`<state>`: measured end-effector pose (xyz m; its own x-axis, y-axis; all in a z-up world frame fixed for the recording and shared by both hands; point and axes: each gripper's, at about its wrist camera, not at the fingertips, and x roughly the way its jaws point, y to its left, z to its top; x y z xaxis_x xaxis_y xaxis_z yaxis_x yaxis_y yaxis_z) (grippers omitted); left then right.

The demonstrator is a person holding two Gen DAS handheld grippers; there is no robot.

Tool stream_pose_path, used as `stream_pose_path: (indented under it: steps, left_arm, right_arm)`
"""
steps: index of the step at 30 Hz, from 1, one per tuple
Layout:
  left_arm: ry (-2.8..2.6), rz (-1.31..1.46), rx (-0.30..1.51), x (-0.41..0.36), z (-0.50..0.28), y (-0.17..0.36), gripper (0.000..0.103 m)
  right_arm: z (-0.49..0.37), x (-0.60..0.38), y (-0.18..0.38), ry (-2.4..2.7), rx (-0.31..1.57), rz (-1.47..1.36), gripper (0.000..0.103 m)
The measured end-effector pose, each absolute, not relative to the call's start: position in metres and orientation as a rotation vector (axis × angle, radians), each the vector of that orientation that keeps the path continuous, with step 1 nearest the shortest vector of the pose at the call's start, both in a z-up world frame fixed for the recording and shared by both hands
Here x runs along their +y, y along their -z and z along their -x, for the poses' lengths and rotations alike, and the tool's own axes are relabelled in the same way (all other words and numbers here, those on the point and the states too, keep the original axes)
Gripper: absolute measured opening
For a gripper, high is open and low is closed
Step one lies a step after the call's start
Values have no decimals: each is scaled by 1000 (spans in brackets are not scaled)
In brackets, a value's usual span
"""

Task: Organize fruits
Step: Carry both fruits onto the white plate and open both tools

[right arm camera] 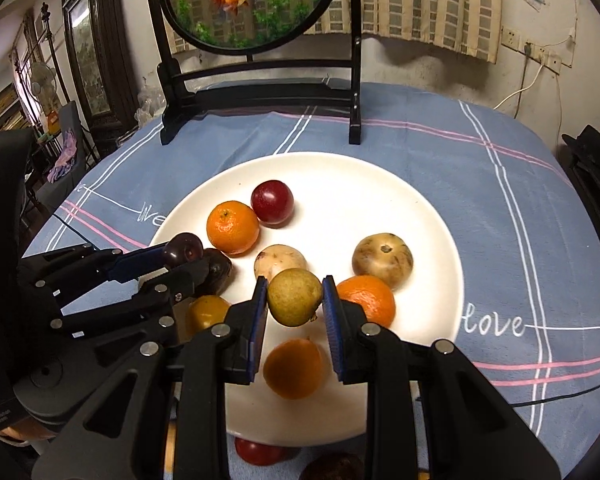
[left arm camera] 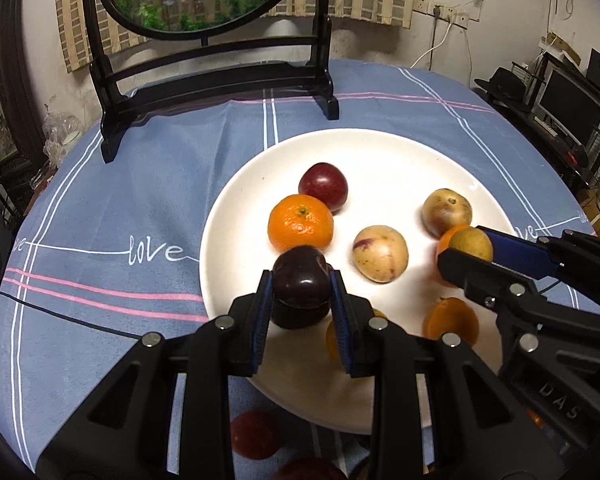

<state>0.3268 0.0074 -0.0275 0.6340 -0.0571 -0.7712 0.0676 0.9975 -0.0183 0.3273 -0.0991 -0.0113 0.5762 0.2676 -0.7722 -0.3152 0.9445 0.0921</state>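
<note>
Desk, covered with a blue cloth (left arm camera: pixel 140 184) lined in white and pink (the word "love" stitched on it).

White plate (left arm camera: pixel 380 152), centre of the left wrist frame. On it: a red plum (left arm camera: pixel 323 186) at the upper middle, touching a mandarin (left arm camera: pixel 301 227) just below-left of it; two pale speckled fruits, one mid-plate (left arm camera: pixel 380 254), one toward the right (left arm camera: pixel 447 212); further orange fruits low on the plate, partly hidden behind the grippers.

Left gripper (left arm camera: pixel 301 280): clamped on a dark purple plum (left arm camera: pixel 300 276), lower centre of its own frame, above the plate's near-left edge. A second dark fruit (left arm camera: pixel 296 314) lies directly beneath it.

Right gripper (right arm camera: pixel 295 298): clamped on a yellow-green fruit (right arm camera: pixel 294 296), centre of the right wrist frame, over the near half of the plate.

Off the plate, bottom of the right wrist frame: one red fruit (right arm camera: pixel 258 452) on the cloth.

Background, upper frame: black wooden stand (left arm camera: pixel 220 76) with a round goldfish panel (right arm camera: pixel 248 0).
</note>
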Motion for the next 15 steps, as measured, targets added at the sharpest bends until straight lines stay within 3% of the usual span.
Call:
stream_pose_path:
  steps: [7,9,11,15]
  left_arm:
    - [62,-5,889,8,-330,34,30]
    - [63,11,902,10,-330,33,35]
    - [63,24,908,12,-328,32,46]
    - [57,3,881,11,-318,25,54]
  right_arm:
    - [-334,-97,25,-340,933,51,28]
    - [-334,-100,25,-340,941,33,30]
    - [-331,-102,23,-343,936,35,30]
    - [-322,-103,19,-343,922,44,31]
